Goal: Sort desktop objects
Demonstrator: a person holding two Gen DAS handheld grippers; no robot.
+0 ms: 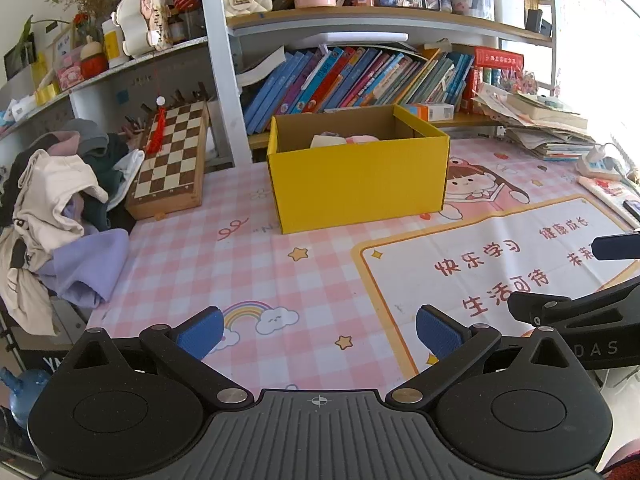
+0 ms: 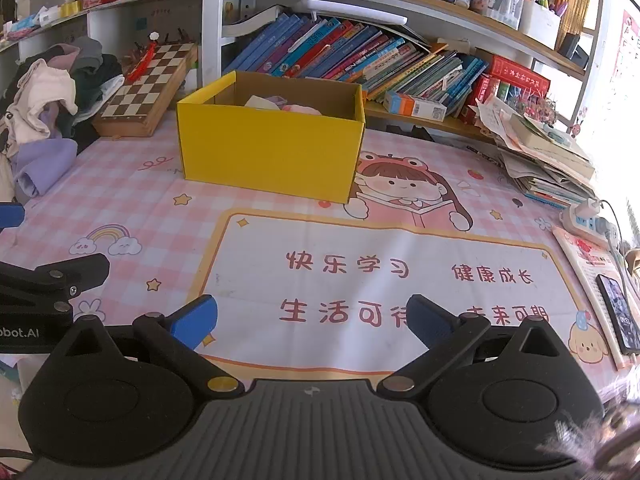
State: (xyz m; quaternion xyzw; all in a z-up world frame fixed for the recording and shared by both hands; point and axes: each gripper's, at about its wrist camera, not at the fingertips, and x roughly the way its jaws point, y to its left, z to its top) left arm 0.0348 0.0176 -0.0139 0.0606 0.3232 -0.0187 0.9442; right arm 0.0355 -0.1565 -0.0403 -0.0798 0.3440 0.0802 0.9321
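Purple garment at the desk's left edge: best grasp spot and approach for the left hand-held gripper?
Grip the purple garment at its rounded folded bulge lying on the mat, coming from its right with the open left hand-held gripper. That end is free; its other end is tucked under the cream garment.

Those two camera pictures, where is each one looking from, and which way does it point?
Left wrist view: sits on the left tongs, low over the desk mat, facing the yellow box and bookshelf; its own open blue fingers show, and the other tool juts in at right.
Right wrist view: sits on the right tongs, further right, facing the same yellow box; its open fingers show, and the left tool intrudes at left.
Shared: box, chessboard, clothes pile, leaning books.
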